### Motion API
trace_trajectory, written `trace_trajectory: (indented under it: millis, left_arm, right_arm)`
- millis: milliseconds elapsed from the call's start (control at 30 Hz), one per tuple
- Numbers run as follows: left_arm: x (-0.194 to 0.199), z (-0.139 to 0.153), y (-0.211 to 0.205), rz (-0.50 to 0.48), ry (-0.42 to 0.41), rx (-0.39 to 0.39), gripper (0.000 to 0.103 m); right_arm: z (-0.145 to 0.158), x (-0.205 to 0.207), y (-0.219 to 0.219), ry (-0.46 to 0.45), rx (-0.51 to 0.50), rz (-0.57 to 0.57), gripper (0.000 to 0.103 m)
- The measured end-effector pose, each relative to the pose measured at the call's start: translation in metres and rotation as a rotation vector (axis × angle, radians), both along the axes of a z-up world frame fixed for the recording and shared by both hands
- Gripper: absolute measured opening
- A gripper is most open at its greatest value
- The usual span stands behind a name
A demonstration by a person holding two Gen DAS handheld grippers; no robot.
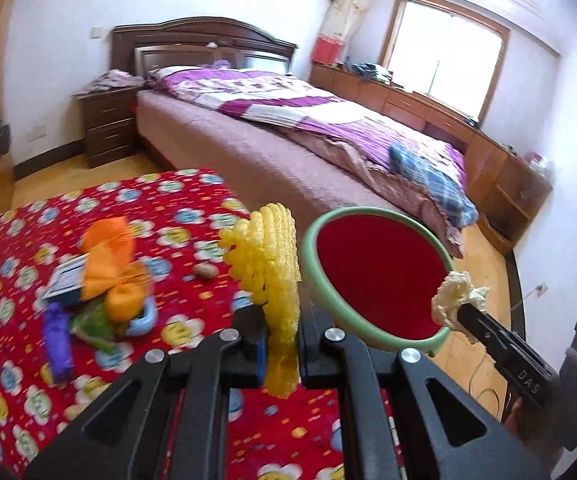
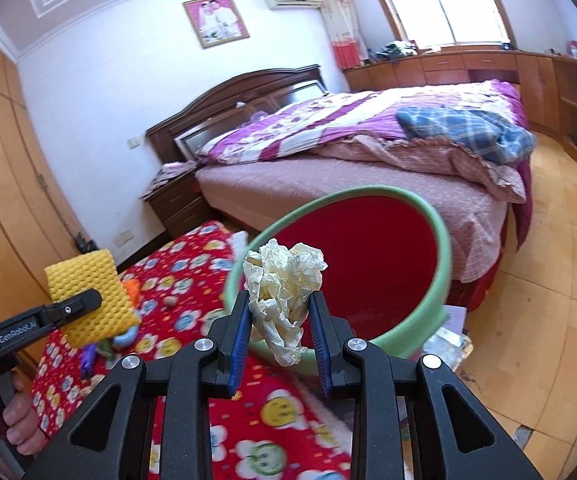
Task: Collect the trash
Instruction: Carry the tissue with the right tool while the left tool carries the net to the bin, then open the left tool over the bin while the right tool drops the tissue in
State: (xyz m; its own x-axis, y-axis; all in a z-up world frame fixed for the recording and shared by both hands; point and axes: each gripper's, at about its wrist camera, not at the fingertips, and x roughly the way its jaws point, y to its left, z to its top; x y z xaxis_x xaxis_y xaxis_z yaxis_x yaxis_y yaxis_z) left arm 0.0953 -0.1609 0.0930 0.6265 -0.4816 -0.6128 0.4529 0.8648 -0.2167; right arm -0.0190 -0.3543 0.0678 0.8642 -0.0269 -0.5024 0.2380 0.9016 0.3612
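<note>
Green bin [image 2: 444, 264] bottom behind tongs [image 2: 280, 320]

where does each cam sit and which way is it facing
Left wrist: on the left gripper, looking along its fingers shut on yellow foam net, toward the bin and bed; the right gripper shows at right.
Right wrist: on the right gripper, shut on crumpled paper, facing the bin and bed; the left gripper and a hand show at left.
Shared: bin, bed, red floral cloth, both pieces of trash.
</note>
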Motion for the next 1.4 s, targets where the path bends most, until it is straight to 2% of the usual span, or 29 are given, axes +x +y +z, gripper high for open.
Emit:
trace_trajectory:
  millis: [267,567,633,700,767,900,1167,1233,1400]
  left_arm:
    - [0.009,-0.010,-0.062,-0.115,0.007,0.036,0.010]
    - [0.024,-0.026,-0.098,-0.179,0.060,0.041,0.010]
    - [0.027,-0.029,-0.100,-0.177,0.069,0.044,0.015]
    - [0.031,-0.031,-0.101,-0.166,0.076,0.044,0.034]
    - [0.033,-0.032,-0.100,-0.157,0.078,0.034,0.038]
    - [0.038,-0.035,-0.098,-0.145,0.092,0.028,0.038]
    - [0.039,-0.036,-0.086,-0.101,0.103,0.022,0.038]
    - [0.037,-0.036,-0.082,-0.091,0.100,0.023,0.038]
    - [0.033,-0.033,-0.067,-0.057,0.104,0.017,0.038]
  right_arm:
    - [-0.019,0.006,-0.033,0.035,0.031,-0.050,0.029]
    - [-0.031,0.016,-0.051,0.058,0.018,-0.058,0.031]
    - [-0.033,0.019,-0.053,0.064,0.020,-0.054,0.033]
    - [-0.036,0.021,-0.053,0.068,0.022,-0.049,0.035]
    - [-0.037,0.024,-0.055,0.068,0.024,-0.048,0.037]
    - [-0.039,0.029,-0.053,0.073,0.020,-0.033,0.038]
    - [-0.041,0.033,-0.053,0.083,0.019,-0.022,0.053]
    - [-0.041,0.032,-0.053,0.083,0.017,-0.020,0.069]
    - [-0.037,0.029,-0.050,0.067,0.020,-0.025,0.070]
